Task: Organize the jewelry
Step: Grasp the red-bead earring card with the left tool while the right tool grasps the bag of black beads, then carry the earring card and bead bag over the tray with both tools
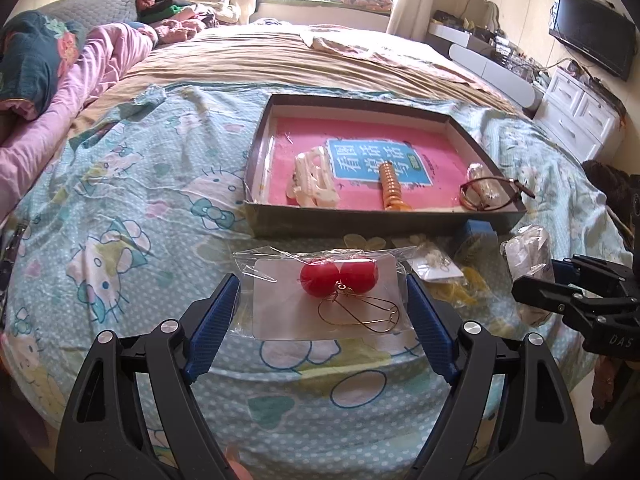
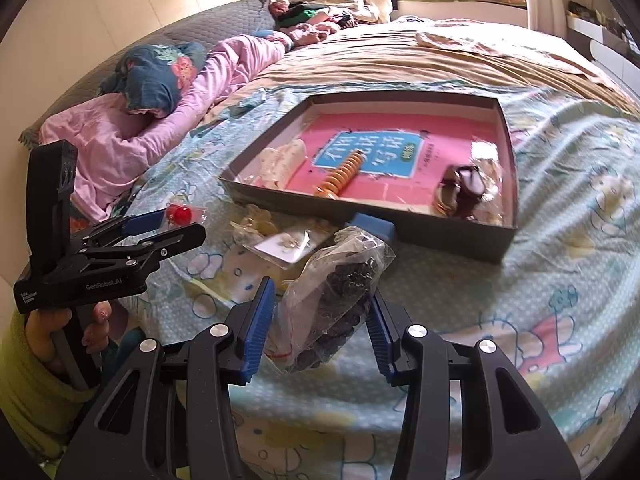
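The light, slippery earring packet (2 red balls) is clamped edgewise by the left hand-held gripper, the bead bag by the right hand-held gripper.

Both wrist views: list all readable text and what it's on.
"DAS": right claw body, seen from the left wrist view.
"GenRoboLAI" as it appears, last letters unsure: left claw body, seen from the right wrist view.
Small white lines beside it: too small to read.
Large Chinese characters on the blue label in the box: upside down, not reliably read.
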